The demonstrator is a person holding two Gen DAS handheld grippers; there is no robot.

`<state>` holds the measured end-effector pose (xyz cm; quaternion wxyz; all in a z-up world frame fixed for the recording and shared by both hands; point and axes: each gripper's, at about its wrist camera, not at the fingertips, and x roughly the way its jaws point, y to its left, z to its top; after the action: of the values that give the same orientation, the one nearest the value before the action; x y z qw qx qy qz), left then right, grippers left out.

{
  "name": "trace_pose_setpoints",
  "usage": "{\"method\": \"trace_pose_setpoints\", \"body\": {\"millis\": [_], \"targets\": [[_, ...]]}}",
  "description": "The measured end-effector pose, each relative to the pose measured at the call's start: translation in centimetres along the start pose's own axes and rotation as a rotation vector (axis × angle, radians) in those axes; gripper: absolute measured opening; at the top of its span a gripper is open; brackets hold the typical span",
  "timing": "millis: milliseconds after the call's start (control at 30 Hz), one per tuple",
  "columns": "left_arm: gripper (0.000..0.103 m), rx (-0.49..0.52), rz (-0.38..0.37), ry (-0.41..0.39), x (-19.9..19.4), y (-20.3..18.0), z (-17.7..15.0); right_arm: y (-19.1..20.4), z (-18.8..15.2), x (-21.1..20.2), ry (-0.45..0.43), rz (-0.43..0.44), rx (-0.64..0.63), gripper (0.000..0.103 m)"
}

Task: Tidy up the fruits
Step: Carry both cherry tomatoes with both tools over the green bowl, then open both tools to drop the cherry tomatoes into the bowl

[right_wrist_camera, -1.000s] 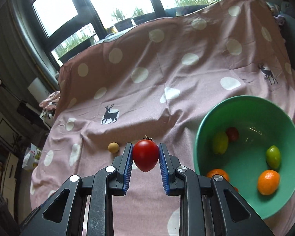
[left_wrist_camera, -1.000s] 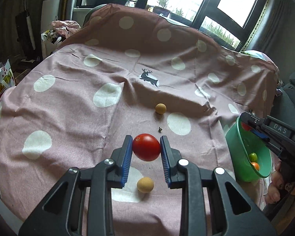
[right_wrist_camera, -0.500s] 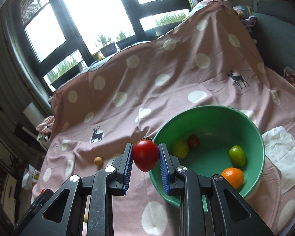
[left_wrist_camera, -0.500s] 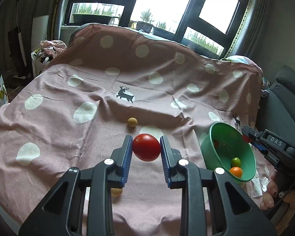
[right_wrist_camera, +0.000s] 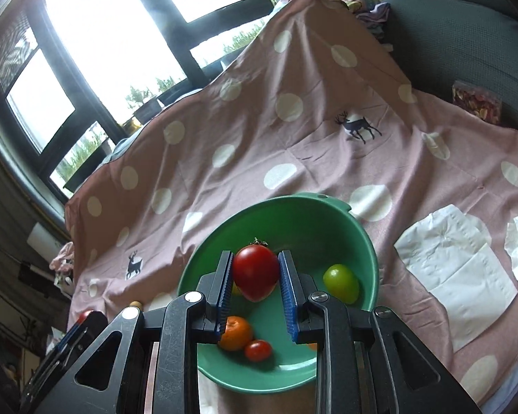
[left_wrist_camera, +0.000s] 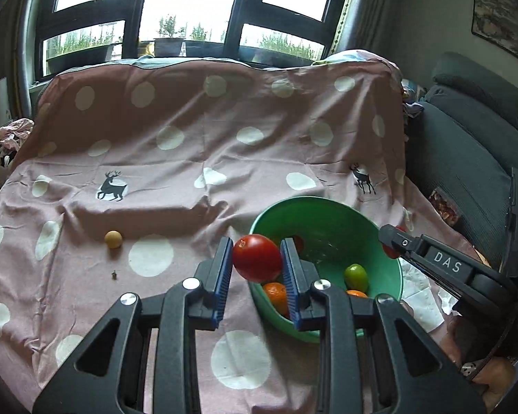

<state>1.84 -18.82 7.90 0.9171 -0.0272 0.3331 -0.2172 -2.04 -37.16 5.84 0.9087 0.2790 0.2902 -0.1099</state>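
Each gripper holds a glossy red tomato. The left tomato is round and smooth, held in the air at the near rim of the green bowl. The right tomato tapers toward its lower end and carries a dry stem on top; it is held over the bowl's inside.

The left gripper has its blue-padded fingers clamped on the left tomato's sides. The right gripper is clamped the same way on the right tomato, pads pressed on both flanks.

In the bowl lie a lime, an orange and a small tomato; a yellowish fruit is mostly hidden behind the left finger of the right gripper.

The bowl sits on a surface draped in a pink cloth with white dots and dark deer prints. A small tan ball lies on the cloth, well left of the bowl. White tissues lie to the bowl's right. Behind the cloth stand dark-framed windows; a dark sofa is at the right.
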Motion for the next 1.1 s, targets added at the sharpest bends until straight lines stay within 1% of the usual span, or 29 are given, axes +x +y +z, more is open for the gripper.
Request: {"method": "trace_pose_setpoints", "body": {"millis": [133, 400, 467, 533, 700, 833, 967, 1067, 1100], "targets": [[0.028, 0.058, -0.022, 0.041, 2.2, -2.4, -0.3, -1.4, 0.1, 0.6, 0.034, -0.018, 0.046, 0.026], [0.028, 0.089, -0.109, 0.156, 6.1, -4.3, -1.5, -2.6, 0.0, 1.8, 0.086, -0.057, 0.073, 0.026], [0.025, 0.084, -0.128, 0.179, 6.7, -4.5, -1.7, -2.5, 0.0, 1.9, 0.092, -0.07, 0.063, 0.026], [0.025, 0.085, -0.143, 0.195, 7.2, -4.7, -1.9, -2.5, 0.0, 2.1, 0.096, -0.074, 0.06, 0.026], [0.025, 0.091, -0.14, 0.207, 7.8, -5.0, -2.2, -2.1, -0.1, 2.2, 0.097, -0.088, 0.038, 0.026], [0.025, 0.076, -0.162, 0.221, 7.9, -4.7, -2.3, -2.0, -0.1, 2.6, 0.113, -0.098, 0.036, 0.026], [0.025, 0.076, -0.161, 0.221, 7.6, -4.3, -2.3, -1.9, -0.2, 2.7, 0.114, -0.125, 0.034, 0.026], [0.025, 0.061, -0.174, 0.215, 6.9, -3.8, -2.3, -1.9, -0.2, 2.6, 0.108, -0.134, 0.032, 0.026], [0.028, 0.058, -0.174, 0.212, 6.6, -3.6, -2.3, -1.9, -0.2, 2.6, 0.108, -0.136, 0.033, 0.026]]}}
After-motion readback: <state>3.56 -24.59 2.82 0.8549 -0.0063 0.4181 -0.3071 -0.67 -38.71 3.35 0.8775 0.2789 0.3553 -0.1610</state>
